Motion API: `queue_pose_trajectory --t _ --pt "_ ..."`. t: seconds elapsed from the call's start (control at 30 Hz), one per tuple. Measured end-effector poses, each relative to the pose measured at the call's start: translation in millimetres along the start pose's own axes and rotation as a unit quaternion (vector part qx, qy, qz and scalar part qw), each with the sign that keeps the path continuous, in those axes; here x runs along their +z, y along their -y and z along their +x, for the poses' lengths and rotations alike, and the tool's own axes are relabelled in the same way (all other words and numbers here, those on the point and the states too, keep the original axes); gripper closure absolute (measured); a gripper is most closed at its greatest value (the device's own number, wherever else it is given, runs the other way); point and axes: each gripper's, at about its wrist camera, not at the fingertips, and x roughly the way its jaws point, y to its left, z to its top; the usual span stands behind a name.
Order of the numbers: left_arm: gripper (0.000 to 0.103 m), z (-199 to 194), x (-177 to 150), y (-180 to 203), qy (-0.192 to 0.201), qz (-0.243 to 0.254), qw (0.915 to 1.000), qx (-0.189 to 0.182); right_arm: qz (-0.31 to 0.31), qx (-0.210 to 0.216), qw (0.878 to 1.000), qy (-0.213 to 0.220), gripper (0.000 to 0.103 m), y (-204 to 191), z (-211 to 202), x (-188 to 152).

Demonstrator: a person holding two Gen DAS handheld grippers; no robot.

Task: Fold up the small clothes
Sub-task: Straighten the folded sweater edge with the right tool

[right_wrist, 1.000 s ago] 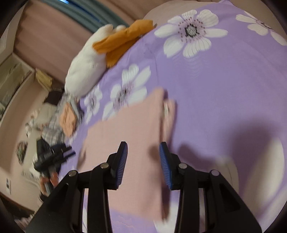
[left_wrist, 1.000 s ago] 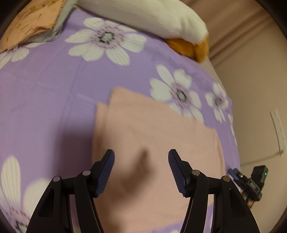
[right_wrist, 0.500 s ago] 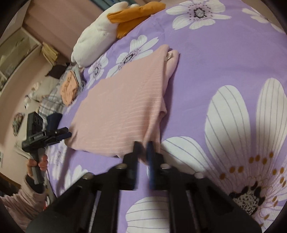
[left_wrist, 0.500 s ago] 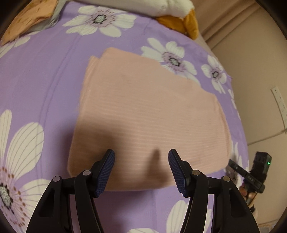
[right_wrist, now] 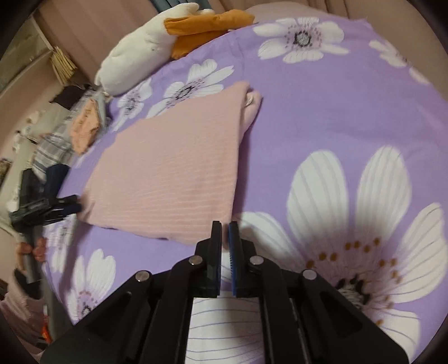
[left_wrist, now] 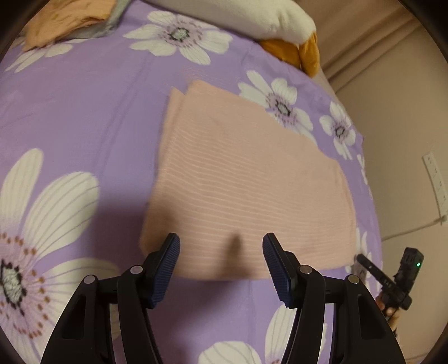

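Observation:
A pink ribbed garment [left_wrist: 246,190] lies folded flat on the purple flowered bedsheet [left_wrist: 84,112]; it also shows in the right wrist view [right_wrist: 173,173]. My left gripper [left_wrist: 221,246] is open and empty, its fingertips hovering over the garment's near edge. My right gripper [right_wrist: 224,226] is shut, with its tips at the garment's near right corner; the frame does not show whether cloth is pinched. The right gripper also shows at the far right of the left wrist view [left_wrist: 392,277], and the left gripper at the left edge of the right wrist view [right_wrist: 47,207].
A white and orange plush toy [left_wrist: 266,19] lies at the head of the bed. A pile of orange and grey clothes [left_wrist: 70,19] sits at the far left corner. The bed edge and a beige wall [left_wrist: 406,140] are to the right.
The left gripper drew back from over the garment to its near edge. The right gripper closed from open and pulled back to the garment's near right corner. The garment lies flatter.

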Motion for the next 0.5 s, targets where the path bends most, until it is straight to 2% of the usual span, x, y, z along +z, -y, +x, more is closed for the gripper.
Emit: queue_pose_trajectory --t 0.1,0.17,0.3,0.5 --pt "0.042 -13 -4 -14 0.013 -0.019 0.9997 -0.002 0.003 -0.004 1.000 0.006 0.089 -4 -7 5" --pt "0.039 -19 -7 -26 0.018 -0.032 0.9993 -0.001 -0.001 -0.008 1.000 0.012 0.066 -10 -11 7" --pt "0.039 -20 -8 -40 0.019 -0.056 0.9983 -0.004 -0.014 0.024 0.999 0.024 0.063 -30 -16 6" --pt "0.039 -7 1 -53 0.016 -0.090 0.9946 -0.049 -0.024 0.079 0.996 0.016 0.063 -64 -1 8"
